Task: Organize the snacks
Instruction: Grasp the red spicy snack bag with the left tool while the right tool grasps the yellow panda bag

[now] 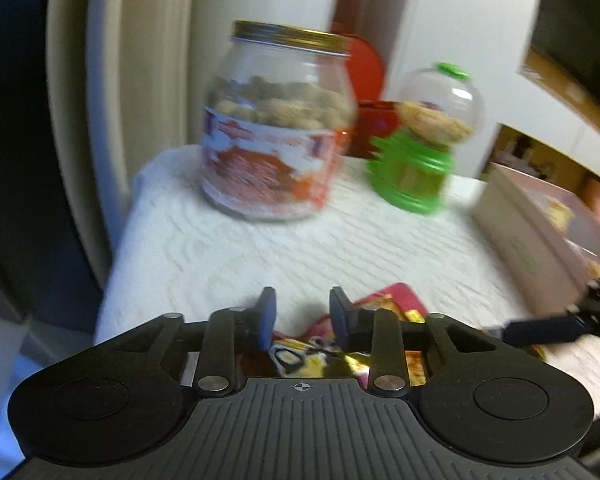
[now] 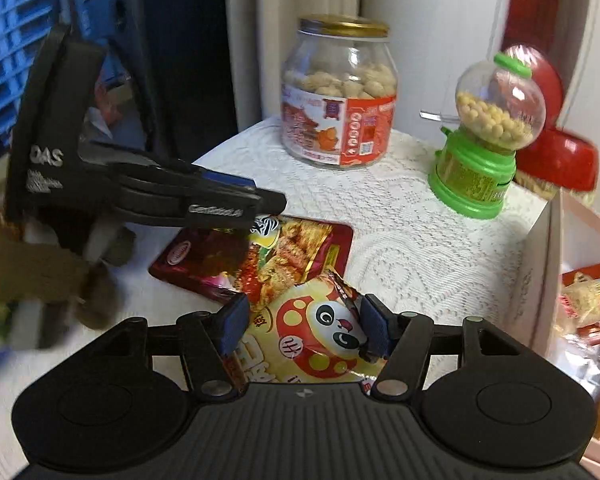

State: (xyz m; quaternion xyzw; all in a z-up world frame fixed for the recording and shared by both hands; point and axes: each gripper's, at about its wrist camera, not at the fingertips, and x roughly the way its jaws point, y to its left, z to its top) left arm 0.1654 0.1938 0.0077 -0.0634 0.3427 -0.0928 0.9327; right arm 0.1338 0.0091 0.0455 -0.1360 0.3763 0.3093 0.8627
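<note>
A dark red snack packet (image 2: 260, 258) lies flat on the white cloth, and a yellow panda packet (image 2: 324, 340) overlaps its near edge. My right gripper (image 2: 302, 326) is open, its blue pads on either side of the panda packet's upper part. My left gripper (image 2: 260, 208) comes in from the left just above the red packet's far edge. In the left wrist view it (image 1: 302, 316) is open over the packets (image 1: 384, 306), apart from them. The right gripper's blue finger (image 1: 540, 330) shows at the right edge there.
A glass jar of biscuits with a gold lid (image 2: 338, 96) and a green candy dispenser (image 2: 484, 148) stand at the back of the cloth-covered table (image 2: 440, 240). A red tin (image 2: 556, 156) is behind the dispenser. A pink box holding several snack packets (image 2: 552, 280) stands at the right.
</note>
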